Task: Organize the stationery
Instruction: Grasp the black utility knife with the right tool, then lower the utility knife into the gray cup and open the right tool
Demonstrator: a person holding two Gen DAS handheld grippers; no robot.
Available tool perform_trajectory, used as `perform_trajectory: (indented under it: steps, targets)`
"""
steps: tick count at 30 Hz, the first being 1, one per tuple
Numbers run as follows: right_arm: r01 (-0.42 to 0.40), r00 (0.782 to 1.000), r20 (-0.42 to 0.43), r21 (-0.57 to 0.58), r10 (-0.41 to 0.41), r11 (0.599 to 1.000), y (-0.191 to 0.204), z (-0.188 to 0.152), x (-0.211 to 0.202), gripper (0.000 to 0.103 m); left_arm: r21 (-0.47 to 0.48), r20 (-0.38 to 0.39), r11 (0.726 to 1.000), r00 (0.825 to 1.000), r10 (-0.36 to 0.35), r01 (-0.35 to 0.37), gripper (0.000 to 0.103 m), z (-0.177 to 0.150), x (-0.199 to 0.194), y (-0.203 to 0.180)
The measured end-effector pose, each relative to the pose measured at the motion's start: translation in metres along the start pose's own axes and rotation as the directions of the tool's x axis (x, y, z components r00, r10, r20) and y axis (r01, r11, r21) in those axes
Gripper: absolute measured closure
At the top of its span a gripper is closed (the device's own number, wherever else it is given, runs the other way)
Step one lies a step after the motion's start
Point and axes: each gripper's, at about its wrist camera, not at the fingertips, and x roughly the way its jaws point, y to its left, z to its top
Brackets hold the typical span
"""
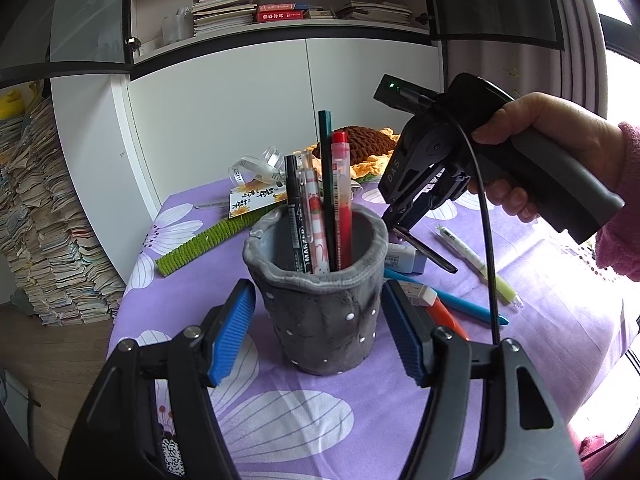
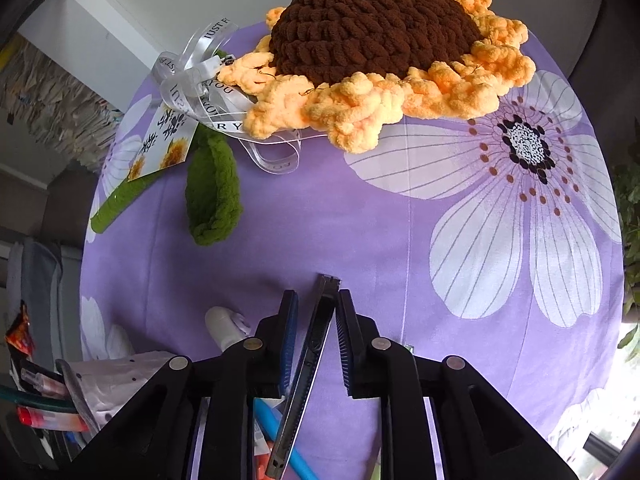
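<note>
A grey felt pen holder (image 1: pixel 320 320) stands on the purple flowered cloth, and my left gripper (image 1: pixel 318 284) is shut on it, blue pads against both sides. It holds a black marker (image 1: pixel 296 216), a strawberry-print pen (image 1: pixel 314 216), a dark green pencil (image 1: pixel 326 168) and a red pen (image 1: pixel 342 184). My right gripper (image 1: pixel 394 228) points steeply down just right of the rim, held by a hand (image 1: pixel 540 136). Its jaws (image 2: pixel 317 296) are open. A black utility knife (image 2: pixel 320 328) hangs tilted and loose between the pads, also visible below the fingertips as the knife (image 1: pixel 434 254).
On the cloth right of the holder lie a blue pen (image 1: pixel 460 300), an orange item (image 1: pixel 448 316), a white and green pen (image 1: pixel 472 256) and a boxed eraser (image 1: pixel 404 260). A crochet sunflower (image 2: pixel 376 32) with green stem (image 1: pixel 200 244), ribbon and card fills the far side. Cabinets stand behind.
</note>
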Motion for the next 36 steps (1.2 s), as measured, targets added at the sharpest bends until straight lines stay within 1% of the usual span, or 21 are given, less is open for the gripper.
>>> perform_trajectory:
  steps: [4, 7, 9, 10, 12, 15, 19, 21, 23, 25, 27, 28, 29, 33, 35, 36]
  targets:
    - [0.001, 1.0, -0.01, -0.009, -0.001, 1.0, 0.008, 0.002, 0.008, 0.08, -0.002, 0.004, 1.0, 1.0, 0.004, -0.004, 0.039, 0.001, 0.001, 0.001]
    - [0.013, 1.0, 0.002, -0.03, -0.013, 0.999, 0.013, 0.004, 0.011, 0.08, -0.011, 0.006, 1.0, 1.0, 0.001, -0.001, 0.039, 0.002, 0.001, 0.002]
    - [0.026, 1.0, 0.013, -0.053, -0.025, 0.998, 0.016, 0.005, 0.011, 0.09, -0.021, 0.009, 1.0, 1.0, -0.003, 0.003, 0.04, 0.004, 0.001, 0.004]
    - [0.031, 0.999, 0.025, -0.062, -0.029, 0.998, 0.019, 0.004, 0.01, 0.091, -0.025, 0.011, 1.0, 1.0, -0.006, 0.007, 0.041, 0.004, 0.001, 0.005]
    - [0.044, 0.997, 0.066, -0.083, -0.039, 0.996, 0.022, 0.001, 0.002, 0.091, -0.022, 0.013, 1.0, 1.0, -0.006, 0.006, 0.041, 0.003, 0.001, 0.005]
    - [0.019, 0.99, 0.139, -0.118, -0.002, 0.993, 0.031, -0.008, -0.022, 0.091, -0.013, 0.015, 1.0, 1.0, -0.003, 0.003, 0.041, 0.002, 0.0, 0.003]
    - [0.02, 0.969, 0.246, -0.179, 0.025, 0.984, 0.044, -0.024, -0.061, 0.091, -0.014, 0.014, 1.0, 1.0, 0.0, 0.0, 0.041, 0.002, 0.0, 0.003]
    - [-0.001, 0.955, 0.292, -0.195, 0.059, 0.981, 0.049, -0.034, -0.083, 0.091, -0.014, 0.013, 1.0, 1.0, 0.0, 0.0, 0.041, 0.002, 0.0, 0.004]
    - [-0.011, 0.932, 0.351, -0.218, 0.089, 0.976, 0.052, -0.045, -0.106, 0.091, -0.012, 0.012, 1.0, 1.0, 0.002, -0.001, 0.041, 0.002, 0.0, 0.003]
    - [-0.011, 0.904, 0.412, -0.251, 0.117, 0.968, 0.056, -0.059, -0.132, 0.091, -0.012, 0.012, 1.0, 1.0, 0.002, -0.002, 0.041, 0.002, 0.0, 0.003]
    - [-0.018, 0.871, 0.466, -0.291, 0.158, 0.956, 0.065, -0.073, -0.158, 0.091, -0.014, 0.012, 1.0, 1.0, 0.003, -0.003, 0.041, 0.002, 0.0, 0.003]
    - [-0.023, 0.857, 0.484, -0.309, 0.178, 0.951, 0.068, -0.081, -0.17, 0.091, -0.014, 0.012, 1.0, 1.0, 0.004, -0.004, 0.041, 0.002, 0.0, 0.003]
    - [-0.03, 0.839, 0.505, -0.332, 0.205, 0.943, 0.072, -0.087, -0.183, 0.091, -0.014, 0.012, 1.0, 1.0, 0.004, -0.004, 0.041, 0.002, 0.0, 0.003]
    - [-0.046, 0.787, 0.55, -0.399, 0.28, 0.916, 0.086, -0.106, -0.216, 0.091, -0.015, 0.012, 1.0, 1.0, 0.006, -0.005, 0.041, 0.002, 0.0, 0.003]
    - [-0.057, 0.78, 0.546, -0.426, 0.307, 0.903, 0.091, -0.112, -0.221, 0.091, -0.016, 0.012, 1.0, 1.0, 0.005, -0.005, 0.041, 0.002, 0.0, 0.003]
    - [-0.061, 0.782, 0.538, -0.436, 0.314, 0.898, 0.094, -0.113, -0.22, 0.091, -0.016, 0.012, 1.0, 1.0, 0.005, -0.005, 0.041, 0.001, 0.0, 0.004]
